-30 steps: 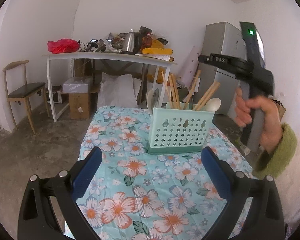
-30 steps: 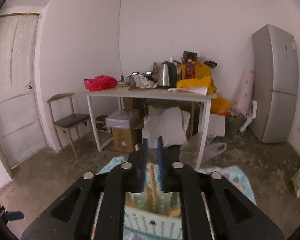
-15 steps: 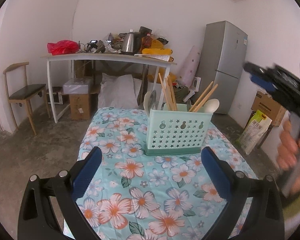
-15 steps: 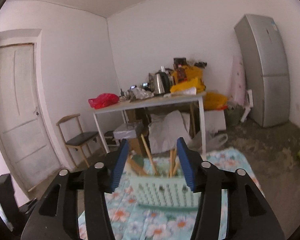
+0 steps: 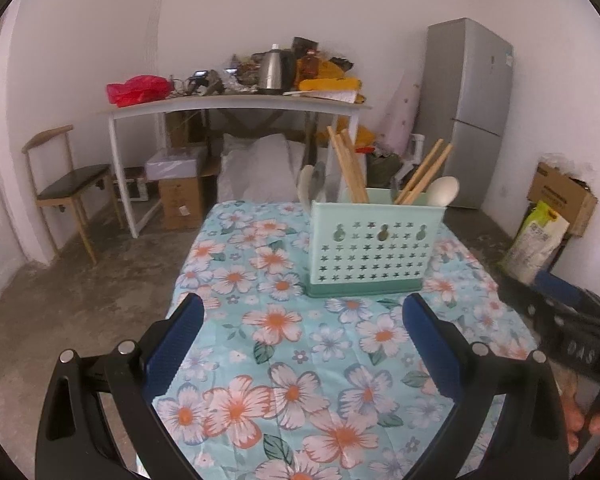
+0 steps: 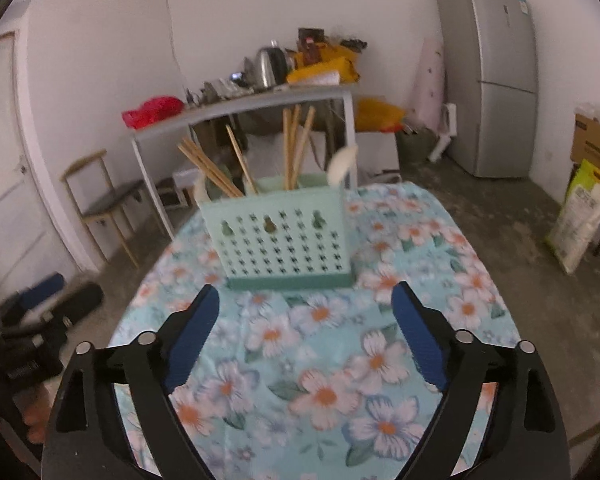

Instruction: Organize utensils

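Observation:
A mint green utensil holder with star-shaped holes stands upright on the floral tablecloth. Wooden chopsticks and white spoons stick out of its top. My left gripper hangs over the cloth in front of the holder, its jaws wide apart and empty. My right gripper also faces the holder from the near side; its jaws are opening, with nothing between them. The right gripper also appears at the right edge of the left wrist view.
Behind the table stands a white desk piled with a kettle, a red bag and clutter. A wooden chair is at left, a grey fridge at right, and boxes and a sack on the floor.
My right gripper came down from above the holder to the near side of the table and its jaws spread wide, leaving a chopstick in the holder. The left gripper stayed put.

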Motion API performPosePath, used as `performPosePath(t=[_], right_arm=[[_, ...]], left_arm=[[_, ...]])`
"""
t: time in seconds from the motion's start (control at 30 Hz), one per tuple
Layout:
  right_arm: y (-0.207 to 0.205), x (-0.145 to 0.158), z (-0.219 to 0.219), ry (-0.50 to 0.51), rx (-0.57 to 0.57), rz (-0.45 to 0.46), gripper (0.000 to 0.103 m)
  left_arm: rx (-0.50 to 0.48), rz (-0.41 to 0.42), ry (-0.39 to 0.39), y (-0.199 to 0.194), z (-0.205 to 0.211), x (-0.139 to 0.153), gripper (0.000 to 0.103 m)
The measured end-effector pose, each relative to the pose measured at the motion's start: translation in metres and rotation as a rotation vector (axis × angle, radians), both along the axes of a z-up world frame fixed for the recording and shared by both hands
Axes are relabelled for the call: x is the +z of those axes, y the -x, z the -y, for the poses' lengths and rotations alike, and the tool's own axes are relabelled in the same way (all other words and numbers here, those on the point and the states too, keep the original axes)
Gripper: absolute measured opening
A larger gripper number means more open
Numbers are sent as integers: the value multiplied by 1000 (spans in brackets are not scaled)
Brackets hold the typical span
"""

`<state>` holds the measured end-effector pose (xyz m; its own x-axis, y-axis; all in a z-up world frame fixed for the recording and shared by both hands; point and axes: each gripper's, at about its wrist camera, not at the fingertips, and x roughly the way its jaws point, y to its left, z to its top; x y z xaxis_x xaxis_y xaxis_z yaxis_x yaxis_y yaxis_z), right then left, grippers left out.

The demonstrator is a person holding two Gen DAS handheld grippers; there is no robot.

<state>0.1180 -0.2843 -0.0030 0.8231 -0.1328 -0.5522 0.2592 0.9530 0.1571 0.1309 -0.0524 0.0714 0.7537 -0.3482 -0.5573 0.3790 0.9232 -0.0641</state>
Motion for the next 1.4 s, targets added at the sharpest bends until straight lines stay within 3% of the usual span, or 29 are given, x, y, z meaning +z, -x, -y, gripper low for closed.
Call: performPosePath(t=[0.13, 0.23, 0.47, 1.07, 1.4], right_arm=[[3, -3, 0, 28, -30, -9, 94], [0, -6, 0, 51, -46, -27, 95], [-4, -11, -3, 72, -70, -72, 95], [-8, -11, -2, 126, -102, -125, 95], [-7, -6, -2, 138, -108, -114, 95]], left_arm=[[80, -5, -44, -4, 2, -1, 97], [154, -16, -120, -8, 6, -5, 97], [221, -20, -212, -14, 13, -7, 97], [341, -72, -205, -21, -3, -10, 97], [356, -78, -201, -21, -10, -9, 97]])
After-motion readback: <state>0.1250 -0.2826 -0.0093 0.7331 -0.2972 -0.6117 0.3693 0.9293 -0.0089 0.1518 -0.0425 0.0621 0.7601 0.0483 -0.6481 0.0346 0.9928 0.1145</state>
